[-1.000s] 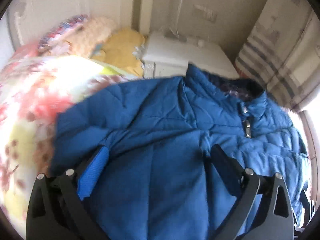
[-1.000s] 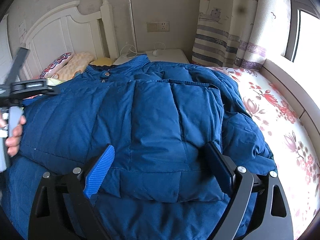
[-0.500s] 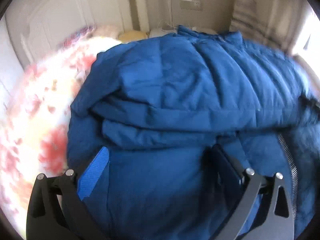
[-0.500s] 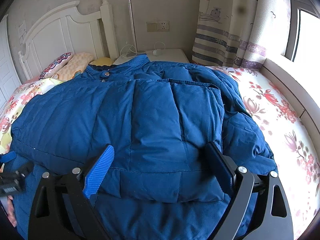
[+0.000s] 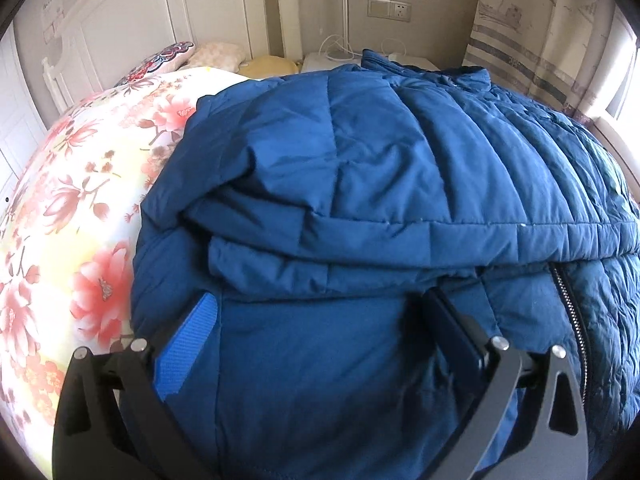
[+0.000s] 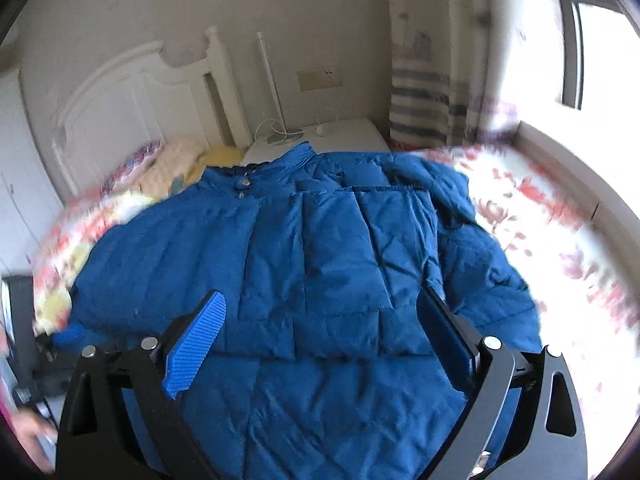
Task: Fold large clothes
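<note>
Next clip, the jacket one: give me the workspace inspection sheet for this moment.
Surface: floral bedspread, mostly covered.
Job's things: blue padded jacket spread on the bed, sleeves folded in over the body, collar toward the headboard; zipper exposed at the near edge.
Clutter: pillows at the head of the bed.
Grippers: left gripper open over the hem; right gripper opening, nothing between its jaws.
Cables: white cable on the nightstand.
Surroundings: striped curtain, window, wall socket.
</note>
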Demonstrator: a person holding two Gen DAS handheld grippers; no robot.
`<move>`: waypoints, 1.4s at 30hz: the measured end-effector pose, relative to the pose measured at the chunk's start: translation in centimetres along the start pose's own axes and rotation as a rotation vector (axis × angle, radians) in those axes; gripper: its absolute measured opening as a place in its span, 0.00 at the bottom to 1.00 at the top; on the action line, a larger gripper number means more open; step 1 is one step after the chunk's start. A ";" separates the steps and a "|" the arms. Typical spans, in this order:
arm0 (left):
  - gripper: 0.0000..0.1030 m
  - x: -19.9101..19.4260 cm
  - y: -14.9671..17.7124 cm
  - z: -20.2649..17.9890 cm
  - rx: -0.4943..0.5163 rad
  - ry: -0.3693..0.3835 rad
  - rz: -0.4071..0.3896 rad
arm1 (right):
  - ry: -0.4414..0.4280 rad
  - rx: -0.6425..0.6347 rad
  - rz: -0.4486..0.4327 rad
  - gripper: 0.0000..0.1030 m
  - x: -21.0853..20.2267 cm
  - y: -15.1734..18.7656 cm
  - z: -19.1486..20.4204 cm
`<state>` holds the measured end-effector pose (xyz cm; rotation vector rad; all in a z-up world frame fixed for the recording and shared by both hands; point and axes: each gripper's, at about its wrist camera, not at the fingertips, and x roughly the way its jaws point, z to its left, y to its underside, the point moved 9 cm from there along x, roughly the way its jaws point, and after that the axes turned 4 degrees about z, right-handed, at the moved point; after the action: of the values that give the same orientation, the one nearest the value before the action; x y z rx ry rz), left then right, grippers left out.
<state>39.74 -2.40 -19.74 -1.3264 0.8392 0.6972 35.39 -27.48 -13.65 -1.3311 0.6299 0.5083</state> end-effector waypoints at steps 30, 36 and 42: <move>0.98 -6.9 11.2 -3.9 0.259 0.037 0.034 | -0.073 -0.396 0.328 0.96 -4.2 13.2 3.0; 0.98 -9.6 13.4 -1.2 0.154 0.128 -0.013 | -0.092 -0.298 0.220 0.96 -9.7 14.8 0.1; 0.98 -10.7 18.8 1.1 0.223 0.085 -0.006 | -0.097 -0.376 0.241 0.96 -12.5 20.0 -1.9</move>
<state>18.42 1.46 -20.74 -1.1629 0.9522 0.5282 12.65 -25.65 -19.86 -1.5796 0.6375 0.9164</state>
